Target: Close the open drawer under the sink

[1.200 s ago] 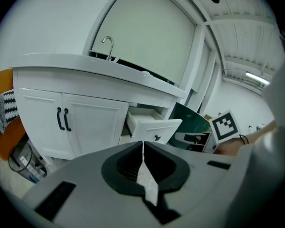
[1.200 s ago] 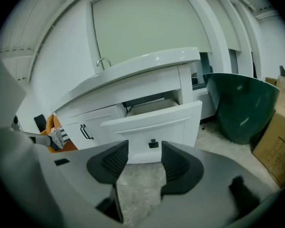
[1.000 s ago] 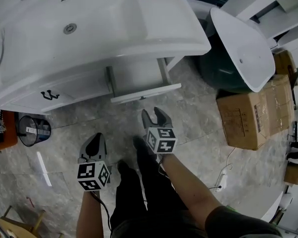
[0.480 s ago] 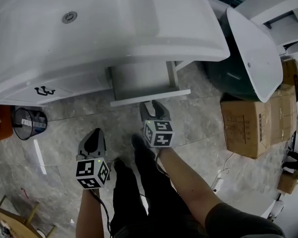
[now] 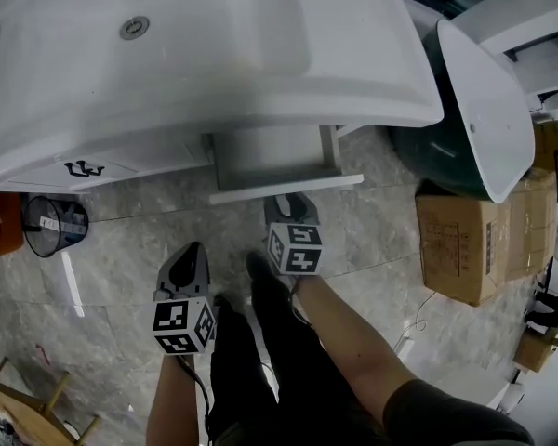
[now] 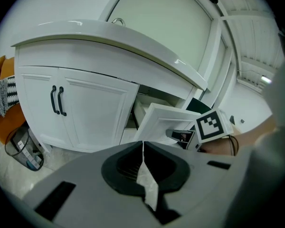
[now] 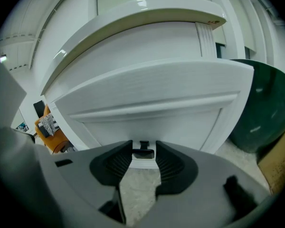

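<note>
The white drawer stands pulled out under the sink basin; its front panel fills the right gripper view. My right gripper is at the drawer's front edge. Its jaws have just been closing, and the small black drawer handle sits between the fingertips with a sliver of gap on each side. My left gripper hangs lower left over the floor, away from the drawer, jaws shut on nothing. The left gripper view shows the open drawer with the right gripper at it.
White cabinet doors with black handles are left of the drawer. A black wire bin sits on the stone floor at left. A leaning white basin, a dark green tub and a cardboard box crowd the right. The person's legs are below.
Both grippers moved toward the vanity. The right gripper came up to the drawer's front edge and its jaws narrowed around the handle. The left gripper stayed shut.
</note>
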Tool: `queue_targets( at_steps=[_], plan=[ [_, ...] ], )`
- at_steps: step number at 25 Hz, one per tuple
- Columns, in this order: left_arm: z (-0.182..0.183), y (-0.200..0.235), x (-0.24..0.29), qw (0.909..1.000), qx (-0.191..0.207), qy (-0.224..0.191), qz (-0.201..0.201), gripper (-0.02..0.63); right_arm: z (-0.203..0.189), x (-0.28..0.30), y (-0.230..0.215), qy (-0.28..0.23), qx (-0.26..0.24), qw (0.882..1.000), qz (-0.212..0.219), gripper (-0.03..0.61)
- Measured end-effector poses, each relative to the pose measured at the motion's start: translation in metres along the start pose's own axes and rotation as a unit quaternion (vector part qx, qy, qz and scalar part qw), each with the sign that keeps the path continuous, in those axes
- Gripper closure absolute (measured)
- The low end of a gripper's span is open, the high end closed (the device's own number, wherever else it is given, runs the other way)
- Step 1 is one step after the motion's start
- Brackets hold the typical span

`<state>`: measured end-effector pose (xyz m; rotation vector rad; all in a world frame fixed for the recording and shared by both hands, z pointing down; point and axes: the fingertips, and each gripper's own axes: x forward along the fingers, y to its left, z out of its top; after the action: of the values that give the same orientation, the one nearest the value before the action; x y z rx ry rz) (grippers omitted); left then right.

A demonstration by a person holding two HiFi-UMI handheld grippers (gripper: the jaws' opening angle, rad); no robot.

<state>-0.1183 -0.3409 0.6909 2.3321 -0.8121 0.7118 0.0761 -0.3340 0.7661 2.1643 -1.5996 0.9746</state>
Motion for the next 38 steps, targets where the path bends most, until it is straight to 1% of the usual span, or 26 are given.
queue_targets(
  at_steps=[5,10,19,29,38],
  plan=[
    [0.007,0.001,0.003,1.0000,0.004,-0.003,0.002,0.595,0.019,0.017,-0.002,-0.006,0.002,1.000,0.003,0.416],
    [0.015,0.007,0.005,0.9999,-0.002,-0.007,0.008,0.595,0.042,0.039,-0.005,-0.015,-0.005,1.000,0.002,0.416],
    [0.031,0.022,0.013,0.9998,-0.005,-0.013,0.014,0.595,0.069,0.065,-0.008,-0.026,-0.014,1.000,0.004,0.416],
    [0.046,0.024,0.020,0.9997,-0.004,-0.017,0.015,0.595,0.083,0.081,-0.010,-0.019,-0.019,1.000,0.002,0.416],
    [0.046,0.029,0.016,0.9996,-0.008,-0.018,0.019,0.594,0.084,0.083,-0.011,-0.020,-0.020,1.000,0.002,0.416]
  ],
)
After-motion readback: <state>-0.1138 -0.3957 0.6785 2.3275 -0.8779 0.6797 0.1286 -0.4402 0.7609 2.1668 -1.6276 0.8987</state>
